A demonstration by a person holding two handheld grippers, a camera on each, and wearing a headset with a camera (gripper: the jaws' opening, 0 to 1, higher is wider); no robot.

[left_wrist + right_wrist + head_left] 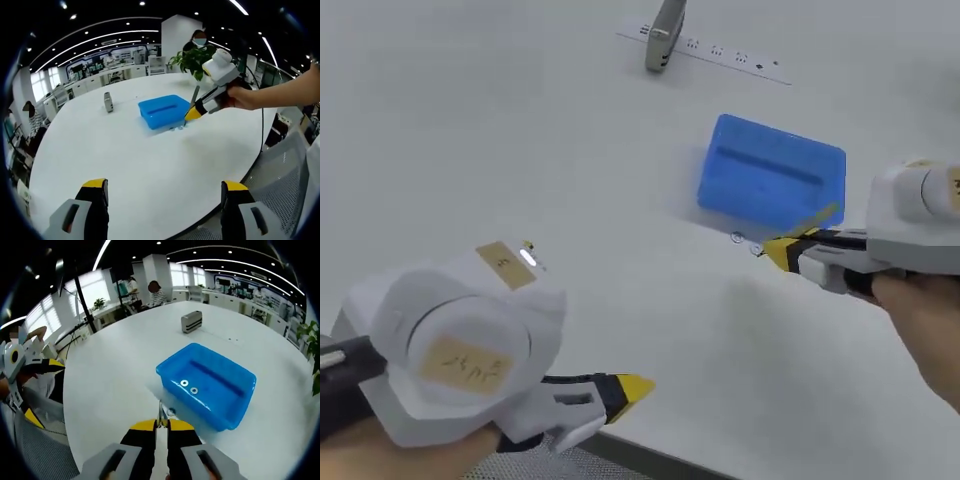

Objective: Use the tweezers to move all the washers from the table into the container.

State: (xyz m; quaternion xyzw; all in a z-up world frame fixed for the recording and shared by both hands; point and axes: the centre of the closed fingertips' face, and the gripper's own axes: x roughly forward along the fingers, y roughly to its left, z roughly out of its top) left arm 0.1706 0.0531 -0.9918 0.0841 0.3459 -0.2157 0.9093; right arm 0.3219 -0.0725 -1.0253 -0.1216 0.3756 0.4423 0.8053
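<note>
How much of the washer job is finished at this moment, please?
Done: two washers lie in the blue container. In hand: the right tool is shut on the tweezers, whose tips are near a loose washer on the table. Left: the head view shows two loose washers beside the container. The left tool is open and empty.

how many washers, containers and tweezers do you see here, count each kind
blue container: 1
tweezers: 1
washers inside it: 2
loose washers beside it: 2
total: 6
</note>
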